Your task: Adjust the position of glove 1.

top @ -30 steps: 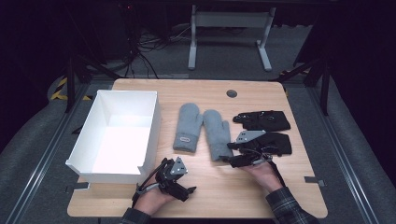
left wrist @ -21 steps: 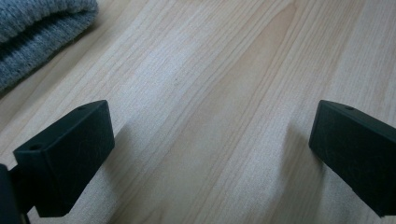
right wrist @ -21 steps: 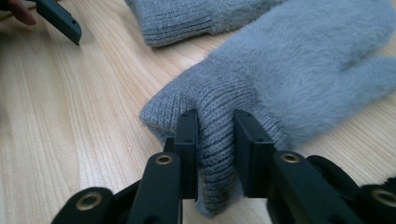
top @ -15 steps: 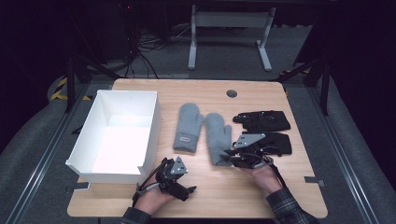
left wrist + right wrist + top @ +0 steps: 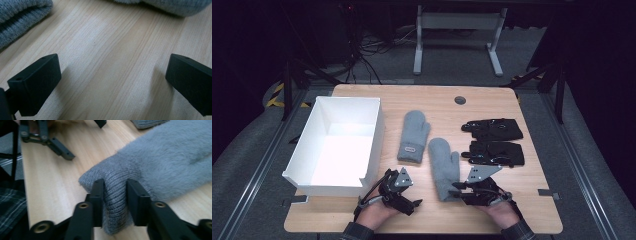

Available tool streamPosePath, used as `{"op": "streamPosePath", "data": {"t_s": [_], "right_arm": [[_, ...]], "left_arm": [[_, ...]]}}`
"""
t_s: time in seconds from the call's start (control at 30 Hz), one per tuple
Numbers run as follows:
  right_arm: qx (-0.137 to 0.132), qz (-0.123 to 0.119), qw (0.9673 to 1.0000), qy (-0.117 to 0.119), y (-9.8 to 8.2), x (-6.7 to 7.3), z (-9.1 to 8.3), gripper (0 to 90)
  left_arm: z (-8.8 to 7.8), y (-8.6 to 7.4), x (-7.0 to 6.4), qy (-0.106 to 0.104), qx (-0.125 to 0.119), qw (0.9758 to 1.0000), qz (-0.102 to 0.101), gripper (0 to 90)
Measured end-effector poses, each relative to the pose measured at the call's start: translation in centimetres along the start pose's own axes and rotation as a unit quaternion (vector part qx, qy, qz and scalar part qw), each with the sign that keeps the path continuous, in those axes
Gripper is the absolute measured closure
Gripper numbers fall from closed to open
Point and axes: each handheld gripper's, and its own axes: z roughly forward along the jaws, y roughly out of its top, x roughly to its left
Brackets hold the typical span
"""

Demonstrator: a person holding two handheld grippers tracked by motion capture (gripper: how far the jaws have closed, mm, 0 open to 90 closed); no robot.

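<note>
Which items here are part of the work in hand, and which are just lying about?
In the job:
- right gripper, clamped on the near grey mitten's cuff
- far grey mitten
- white box

Lying about:
- two black gloves
- left gripper, open, idle

Grey mittens (image 5: pixel 444 167), black gloves (image 5: pixel 494 152), white box (image 5: pixel 337 145) (plaid sleeve (image 5: pixel 10 207)).

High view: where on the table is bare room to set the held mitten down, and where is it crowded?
Bare wood lies along the far edge by the grommet, and at the near edge between the left claw and right claw. Crowded: the mittens, black gloves and white box. Inside, the box is bare.
</note>
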Motion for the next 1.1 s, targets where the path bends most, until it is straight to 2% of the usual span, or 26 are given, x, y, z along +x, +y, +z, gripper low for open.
{"op": "streamPosePath", "data": {"t_s": [0.03,0.07,0.13,0.17,0.3,0.37,0.47,0.63,0.73,0.9,1.1], "right_arm": [[-0.001,-0.001,1.0,0.004,0.0,0.1,-0.2,58.9],[-0.014,0.0,0.9999,0.008,0.1,0.3,-0.8,51.8],[-0.021,0.002,0.9998,0.007,0.2,0.2,-1.2,50.6],[-0.027,0.002,0.9996,0.004,0.4,0.0,-1.5,52.3],[-0.04,0.01,0.9991,-0.012,1.0,-1.9,-2.0,69.6],[-0.04,0.015,0.9988,-0.023,1.5,-3.4,-1.6,80.2],[-0.038,0.016,0.9985,-0.038,1.9,-5.1,-0.6,89.6],[-0.035,0.019,0.9981,-0.047,2.9,-7.4,1.0,90.0],[-0.026,0.022,0.9983,-0.047,3.6,-8.6,2.6,90.0],[0.005,0.021,0.9987,-0.046,3.0,-8.7,4.2,90.0],[0.02,0.019,0.999,-0.035,2.2,-7.6,3.5,90.0]], "left_arm": [[0.0,0.0,0.0,0.0,0.0,1.0,0.0,0.5],[0.0,0.0,0.0,0.0,0.0,1.0,0.0,0.5],[0.0,0.0,0.0,0.0,0.0,1.0,0.0,0.5],[0.0,0.0,0.0,0.0,0.0,1.0,0.0,0.6],[0.0,0.0,0.0,0.0,0.0,1.0,0.0,0.6],[0.0,0.0,0.0,0.0,-0.001,1.0,0.001,0.6],[0.0,0.0,0.0,0.0,-0.001,1.0,0.0,0.6],[0.0,0.0,0.0,0.0,-0.001,1.0,0.0,0.6],[0.0,0.0,0.0,0.0,-0.001,1.0,0.0,0.6],[0.0,0.0,0.0,0.001,-0.001,1.0,0.0,0.6],[0.0,0.0,0.0,0.0,0.0,1.0,0.0,0.6]]}}
